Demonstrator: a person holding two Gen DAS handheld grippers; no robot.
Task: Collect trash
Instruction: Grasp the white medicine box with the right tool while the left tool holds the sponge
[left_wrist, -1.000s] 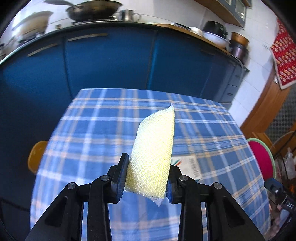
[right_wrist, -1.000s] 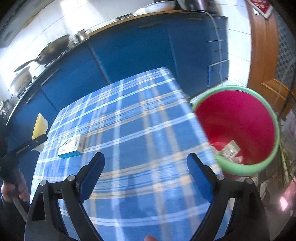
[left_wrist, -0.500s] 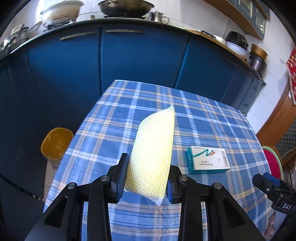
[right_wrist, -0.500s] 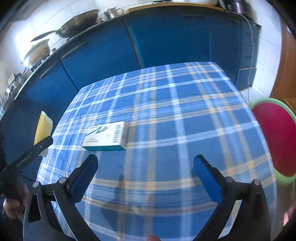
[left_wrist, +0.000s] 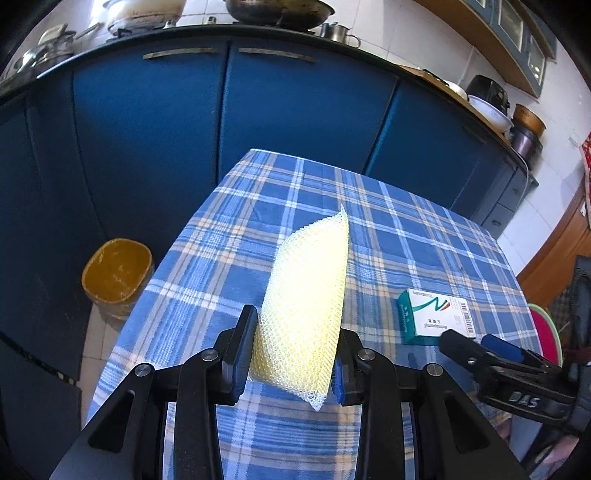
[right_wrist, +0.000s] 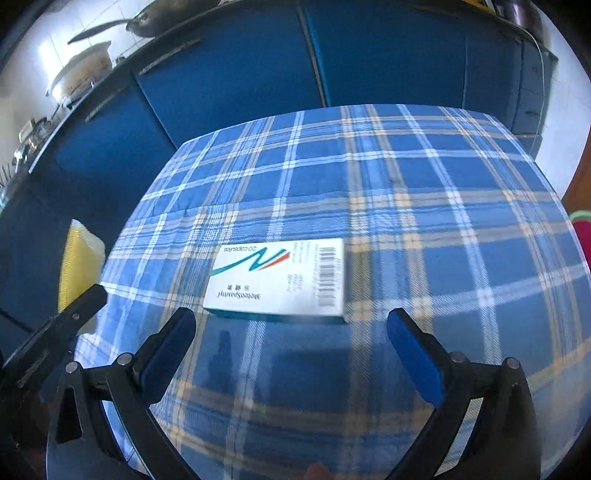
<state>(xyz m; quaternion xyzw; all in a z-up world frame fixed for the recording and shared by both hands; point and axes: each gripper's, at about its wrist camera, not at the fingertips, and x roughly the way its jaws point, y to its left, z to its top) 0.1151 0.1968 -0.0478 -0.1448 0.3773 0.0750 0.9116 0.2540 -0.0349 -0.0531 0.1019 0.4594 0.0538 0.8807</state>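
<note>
My left gripper (left_wrist: 293, 354) is shut on a yellow mesh sponge (left_wrist: 306, 295) and holds it above the near left part of the blue plaid table (left_wrist: 406, 229). A white and teal medicine box (right_wrist: 280, 282) lies flat on the cloth; it also shows in the left wrist view (left_wrist: 434, 315). My right gripper (right_wrist: 291, 332) is open and empty, just in front of the box, with the box between the lines of its fingers. The sponge shows at the left of the right wrist view (right_wrist: 77, 266).
A yellow bin (left_wrist: 116, 275) stands on the floor left of the table. A red bin with a green rim (left_wrist: 545, 330) is at the table's right side, partly hidden. Blue kitchen cabinets (left_wrist: 221, 110) run behind the table, with pans on the counter.
Both grippers have swung left. The red bin has slid out of the right wrist view and the medicine box has come close in front of the open right gripper. The yellow bin has come into the left view.
</note>
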